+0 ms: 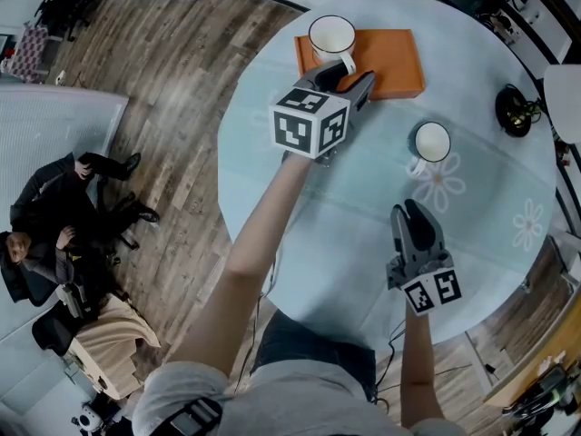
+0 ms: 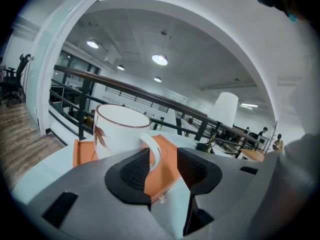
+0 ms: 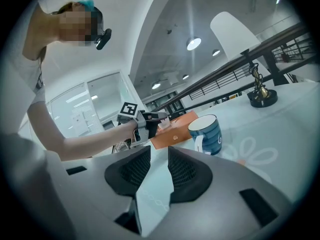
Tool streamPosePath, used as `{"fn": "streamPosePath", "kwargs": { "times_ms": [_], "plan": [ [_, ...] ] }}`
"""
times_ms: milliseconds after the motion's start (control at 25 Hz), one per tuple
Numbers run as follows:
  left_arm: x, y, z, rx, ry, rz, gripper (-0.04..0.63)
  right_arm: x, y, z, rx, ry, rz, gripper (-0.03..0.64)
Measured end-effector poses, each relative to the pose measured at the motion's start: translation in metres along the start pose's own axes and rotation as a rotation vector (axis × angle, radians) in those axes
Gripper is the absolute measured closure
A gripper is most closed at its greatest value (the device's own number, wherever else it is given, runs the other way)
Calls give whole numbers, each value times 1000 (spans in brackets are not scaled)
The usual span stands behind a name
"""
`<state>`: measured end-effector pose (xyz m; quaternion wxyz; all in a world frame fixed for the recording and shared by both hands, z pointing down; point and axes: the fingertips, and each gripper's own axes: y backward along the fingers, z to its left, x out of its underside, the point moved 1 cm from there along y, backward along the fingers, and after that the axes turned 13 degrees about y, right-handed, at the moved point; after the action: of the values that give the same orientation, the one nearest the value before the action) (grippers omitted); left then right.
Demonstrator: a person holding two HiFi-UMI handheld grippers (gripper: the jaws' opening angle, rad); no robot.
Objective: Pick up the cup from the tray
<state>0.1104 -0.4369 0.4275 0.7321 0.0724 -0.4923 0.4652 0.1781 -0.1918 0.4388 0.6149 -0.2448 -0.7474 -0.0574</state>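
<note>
A white cup (image 1: 331, 36) with a red rim stands on the orange tray (image 1: 395, 62) at the table's far side. My left gripper (image 1: 356, 74) reaches onto the tray just below it. In the left gripper view the cup (image 2: 117, 129) stands upright and its handle (image 2: 154, 151) sits in the gap of my left gripper (image 2: 163, 157), beside the left pad; the jaws are open and do not press it. My right gripper (image 1: 410, 213) hovers over the near table, open and empty (image 3: 159, 159).
A blue cup (image 1: 430, 143) stands on the round glass table (image 1: 363, 243) between the tray and my right gripper, seen too in the right gripper view (image 3: 207, 134). A black ornament (image 1: 515, 109) sits at the far right. A person (image 1: 54, 230) sits at left.
</note>
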Motion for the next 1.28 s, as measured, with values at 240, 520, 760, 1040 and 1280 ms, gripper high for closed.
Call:
{"fn": "streamPosePath", "kwargs": {
  "times_ms": [240,520,760,1040,1280],
  "plan": [
    [-4,0,7,-5,72,-48,479,3,1,-2,1,-32,-3,518],
    [-8,-2,11,-39,88,-94,523,7,0,-3,-8,-48,3,518],
    [-7,5,8,-6,13,-109,548,11,-2,2,-19,-62,9,518],
    [1,18,3,69,-20,-161,549,13,-5,3,-33,-71,10,518],
    [-6,28,1,84,-47,-202,549,14,-6,6,-42,-70,9,518]
  ]
}}
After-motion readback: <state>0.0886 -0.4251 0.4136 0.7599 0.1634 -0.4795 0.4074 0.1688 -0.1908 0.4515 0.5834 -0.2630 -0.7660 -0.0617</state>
